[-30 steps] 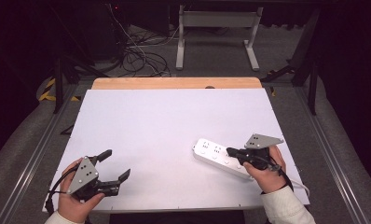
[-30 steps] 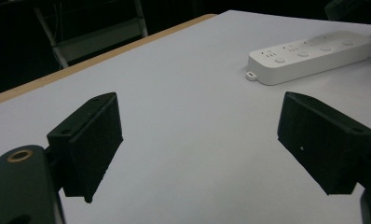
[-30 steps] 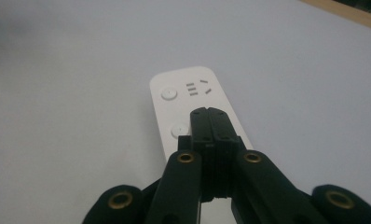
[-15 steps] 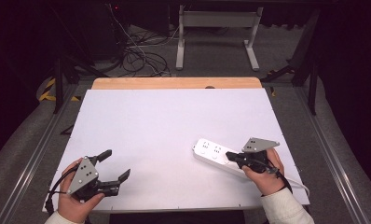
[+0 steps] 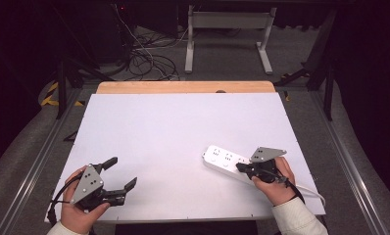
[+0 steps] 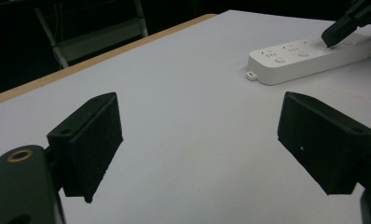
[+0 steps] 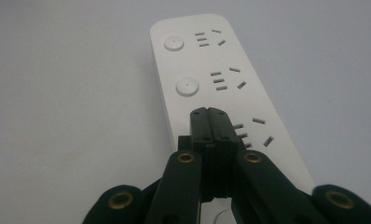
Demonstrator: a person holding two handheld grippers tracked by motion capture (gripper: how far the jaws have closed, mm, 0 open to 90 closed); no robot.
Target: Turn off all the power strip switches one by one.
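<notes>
power strip point(image 5: 226, 162) on table point(image 5: 173, 127), right side

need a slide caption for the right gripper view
Shut right hand-held gripper poised over the third switch position of a white power strip on the white table.

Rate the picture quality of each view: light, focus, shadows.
High view: white table sheet evenly lit, room behind dark, slightly soft. Left gripper view: dim, near jaws soft, power strip fairly sharp, faint shadow beneath. Right gripper view: power strip's slots crisp, right gripper and its near body blurred, no glare.
</notes>
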